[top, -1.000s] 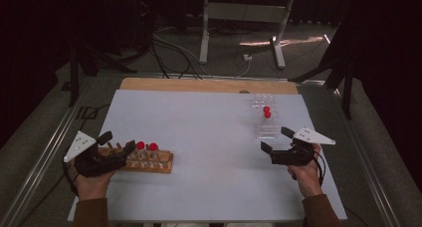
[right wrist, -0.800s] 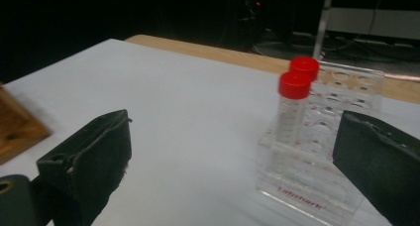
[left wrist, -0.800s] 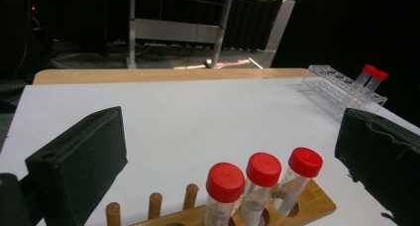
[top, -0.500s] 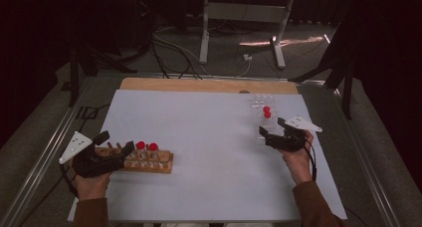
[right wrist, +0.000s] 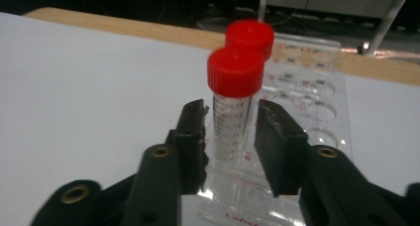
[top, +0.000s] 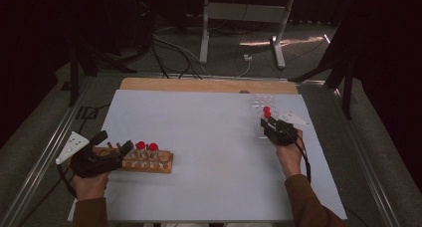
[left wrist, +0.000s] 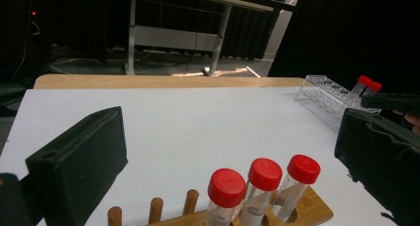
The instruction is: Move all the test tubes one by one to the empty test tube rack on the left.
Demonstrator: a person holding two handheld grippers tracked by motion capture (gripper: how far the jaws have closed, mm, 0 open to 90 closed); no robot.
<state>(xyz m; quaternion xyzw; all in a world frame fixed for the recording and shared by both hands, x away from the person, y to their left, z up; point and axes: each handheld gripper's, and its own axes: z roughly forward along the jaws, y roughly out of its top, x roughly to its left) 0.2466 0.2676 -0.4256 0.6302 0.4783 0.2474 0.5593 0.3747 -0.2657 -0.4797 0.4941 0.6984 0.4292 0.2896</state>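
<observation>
Our right tool has just been closing its jaws around the nearer of 2 red-capped tubes standing in the clear rack on the white desk; narrow gaps remain. Our left tool sits spread wide around the wooden rack with 3 capped tubes.
</observation>
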